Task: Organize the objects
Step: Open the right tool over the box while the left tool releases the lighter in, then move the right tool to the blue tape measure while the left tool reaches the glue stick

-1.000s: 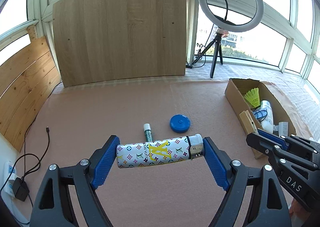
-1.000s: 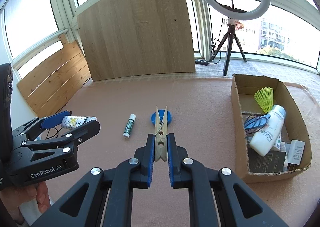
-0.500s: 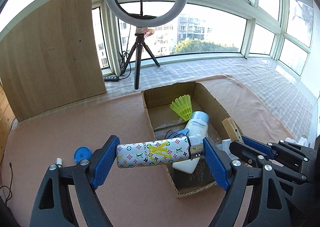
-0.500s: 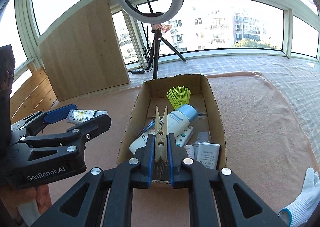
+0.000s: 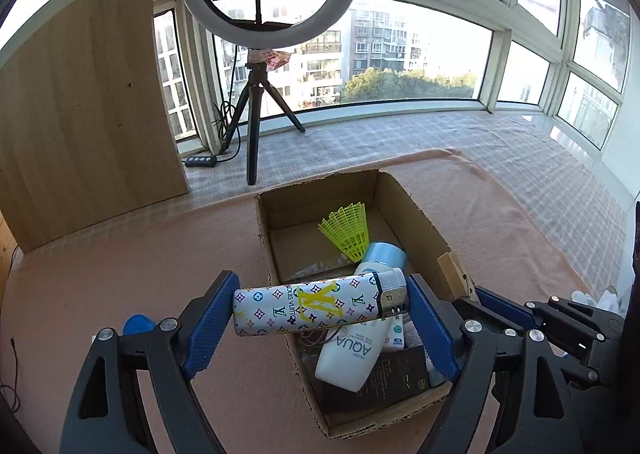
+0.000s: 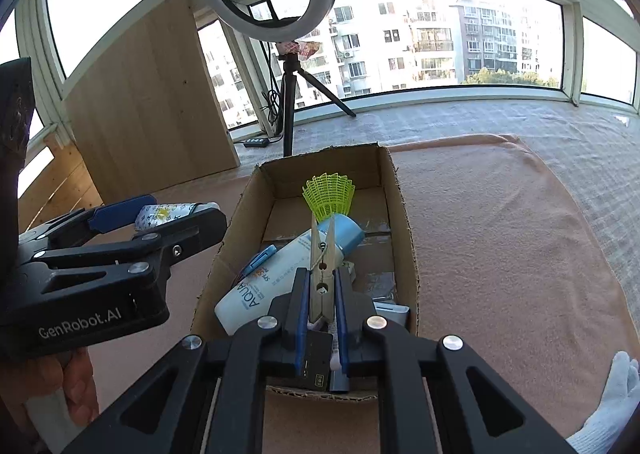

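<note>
The left gripper [image 5: 320,312] is gripping a lighter [image 5: 316,308]; the right gripper [image 6: 322,294] is clamping a clothespin [image 6: 321,254], its jaws over the box [image 6: 408,238].

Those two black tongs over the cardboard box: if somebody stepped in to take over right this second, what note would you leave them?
Left tongs: shut on the white monogram-patterned lighter, held crosswise above the box's near left side.
Right tongs: shut on the wooden clothespin, over the open brown cardboard box.
Already in the box: yellow-green plastic shuttlecock, white AQUA bottle with pale blue cap, some small packets.
Left: release both items into the box; a round blue lid is on the pink mat outside.
</note>
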Available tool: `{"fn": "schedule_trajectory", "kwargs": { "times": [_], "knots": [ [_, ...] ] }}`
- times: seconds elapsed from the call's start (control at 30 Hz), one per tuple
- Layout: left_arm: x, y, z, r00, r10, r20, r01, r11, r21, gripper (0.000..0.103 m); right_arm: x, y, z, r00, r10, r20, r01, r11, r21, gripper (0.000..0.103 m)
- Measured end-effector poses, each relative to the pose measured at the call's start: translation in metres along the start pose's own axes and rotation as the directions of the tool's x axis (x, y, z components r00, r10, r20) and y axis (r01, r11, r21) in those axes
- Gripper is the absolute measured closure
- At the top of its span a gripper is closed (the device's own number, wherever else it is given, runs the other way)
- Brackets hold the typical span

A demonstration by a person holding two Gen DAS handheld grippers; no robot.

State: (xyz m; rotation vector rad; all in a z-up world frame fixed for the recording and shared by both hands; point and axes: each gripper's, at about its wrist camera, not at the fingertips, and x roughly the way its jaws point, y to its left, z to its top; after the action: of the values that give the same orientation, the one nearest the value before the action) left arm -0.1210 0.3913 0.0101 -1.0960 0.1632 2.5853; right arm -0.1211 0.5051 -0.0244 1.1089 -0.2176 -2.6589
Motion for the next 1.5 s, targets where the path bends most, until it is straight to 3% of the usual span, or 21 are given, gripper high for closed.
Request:
{"fn": "schedule_trajectory", "kwargs": {
  "times": [0.1, 0.17, 0.27, 0.63, 0.9, 1.27, 1.4, 1.5],
  "knots": [
    [0.005, 0.003, 0.004, 1.0, -0.006, 0.002, 0.006, 0.999, -0.033, 0.013, 0.004, -0.002, 0.003, 1.0, -0.012, -0.011, 0.012, 1.0, -0.005, 0.087],
    [0.005, 0.005, 0.004, 1.0, -0.004, 0.006, 0.004, 0.999, -0.038, 0.002, 0.004, -0.003, 0.002, 1.0, -0.024, -0.01, 0.024, 1.0, -0.005, 0.065],
    [0.004, 0.01, 0.002, 1.0, 0.004, 0.001, -0.004, 1.0, -0.016, 0.002, 0.0, -0.005, 0.002, 0.999, -0.035, 0.0, 0.035, 0.999, 0.009, 0.065],
    [-0.013, 0.071, -0.021, 0.999, 0.039, -0.01, -0.039, 0.996, -0.082, 0.002, -0.001, 0.021, 0.006, 0.998, -0.064, 0.012, 0.064, 0.998, 0.018, 0.065],
    [-0.039, 0.159, -0.059, 0.994, 0.103, -0.018, -0.105, 0.979, -0.173, 0.002, 0.02, 0.098, 0.005, 1.0, -0.017, -0.008, 0.017, 0.998, -0.062, 0.065],
    [-0.078, 0.3, -0.128, 0.973, 0.222, -0.067, -0.231, 0.92, -0.317, 0.002, 0.072, 0.226, -0.017, 0.99, 0.089, -0.109, -0.108, 0.976, -0.188, 0.065],
    [-0.078, 0.332, -0.14, 0.968, 0.233, -0.094, -0.251, 0.898, -0.361, 0.002, 0.083, 0.252, -0.022, 0.985, 0.099, -0.139, -0.128, 0.967, -0.221, 0.065],
    [-0.073, 0.34, -0.141, 0.967, 0.235, -0.099, -0.255, 0.9, -0.353, 0.002, 0.09, 0.259, -0.022, 0.985, 0.094, -0.147, -0.127, 0.964, -0.233, 0.065]
  ]
}}
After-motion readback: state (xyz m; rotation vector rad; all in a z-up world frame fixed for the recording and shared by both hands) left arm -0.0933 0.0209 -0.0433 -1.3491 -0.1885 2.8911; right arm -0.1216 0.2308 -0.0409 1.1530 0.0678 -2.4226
